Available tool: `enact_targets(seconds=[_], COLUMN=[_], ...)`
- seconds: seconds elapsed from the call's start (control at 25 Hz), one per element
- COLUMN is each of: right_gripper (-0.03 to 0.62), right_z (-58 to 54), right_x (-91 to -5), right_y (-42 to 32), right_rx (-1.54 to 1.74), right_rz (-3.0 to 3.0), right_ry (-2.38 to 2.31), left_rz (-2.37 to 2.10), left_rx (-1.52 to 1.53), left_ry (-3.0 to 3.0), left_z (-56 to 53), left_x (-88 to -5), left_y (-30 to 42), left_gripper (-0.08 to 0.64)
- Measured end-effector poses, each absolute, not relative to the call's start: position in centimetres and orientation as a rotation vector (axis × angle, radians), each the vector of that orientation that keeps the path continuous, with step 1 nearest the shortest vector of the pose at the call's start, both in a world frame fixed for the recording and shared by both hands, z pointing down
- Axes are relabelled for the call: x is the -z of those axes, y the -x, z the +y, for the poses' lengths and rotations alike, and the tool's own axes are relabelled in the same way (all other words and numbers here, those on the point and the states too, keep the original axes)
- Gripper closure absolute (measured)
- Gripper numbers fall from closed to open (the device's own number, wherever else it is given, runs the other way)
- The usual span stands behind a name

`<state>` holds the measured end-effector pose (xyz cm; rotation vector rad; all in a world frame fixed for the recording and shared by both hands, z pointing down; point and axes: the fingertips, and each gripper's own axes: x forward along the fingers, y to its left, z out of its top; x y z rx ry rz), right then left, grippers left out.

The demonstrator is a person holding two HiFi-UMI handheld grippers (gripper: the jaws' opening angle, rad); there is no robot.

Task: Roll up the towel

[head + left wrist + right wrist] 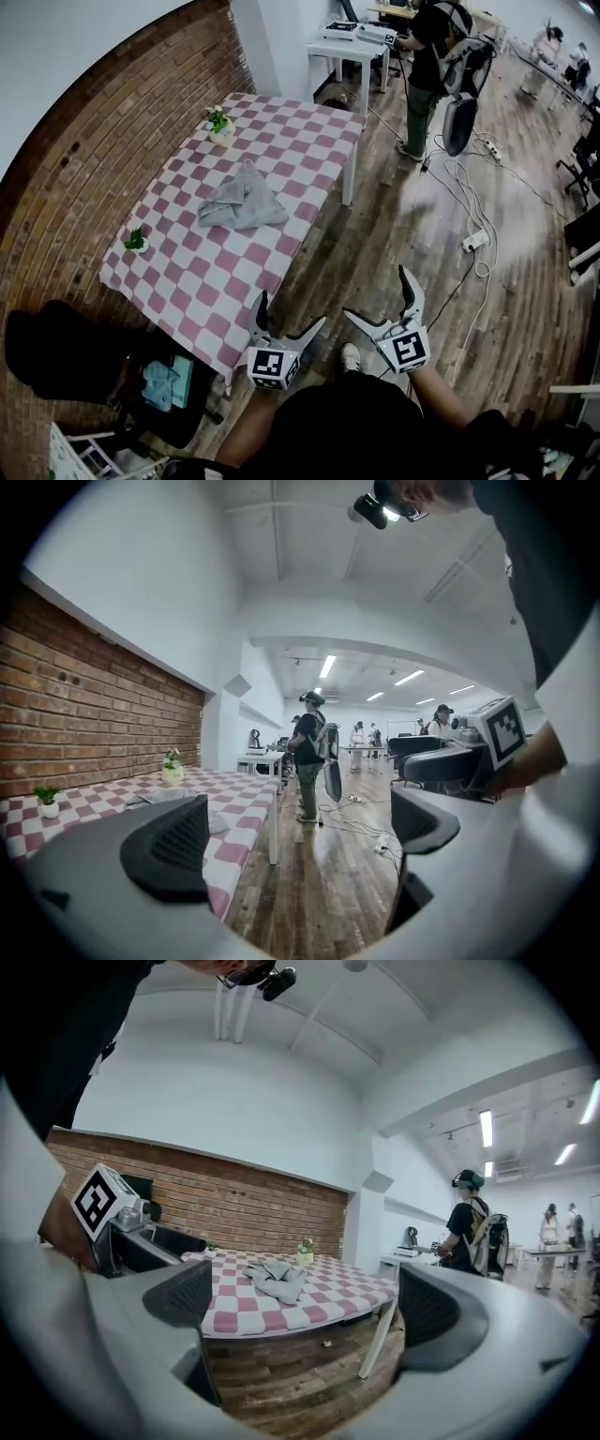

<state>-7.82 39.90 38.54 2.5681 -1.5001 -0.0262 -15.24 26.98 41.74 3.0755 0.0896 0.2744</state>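
Note:
A crumpled grey towel (242,200) lies near the middle of the table with the pink-and-white checked cloth (197,267). The same towel (275,1277) shows in the right gripper view, and a flat bit of it (159,796) in the left gripper view. My left gripper (290,322) is held open beside the table's near corner, off the cloth. To its right, over the wooden floor, my right gripper (382,299) is also open. Neither holds anything, and both are well short of the towel.
A small flower pot (220,126) stands at the table's far end, a small green plant (135,240) at its left edge. A brick wall (103,122) runs along the left. A person (424,66) stands beyond the table; cables and a power strip (473,240) lie on the floor.

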Motion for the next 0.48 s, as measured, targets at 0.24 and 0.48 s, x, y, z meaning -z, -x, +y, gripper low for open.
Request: enact_targets(seconds=[0.24, 0.48], right_gripper=[0.000, 0.000], right_z=[37.3, 36.1], right_x=[-40.0, -41.5], right_y=[3.8, 1.0], right_rx=[0.005, -0.047], right_rz=[-1.635, -1.748], right_ry=[-2.483, -2.398], left_rz=[-0.037, -0.136], left_rx=[-0.321, -0.367], left_ry=[-3.071, -3.066], left_z=[25.7, 24.9], left_x=[-42.3, -43.0], left_y=[12.0, 11.0], left_gripper=[-0.032, -0.032])
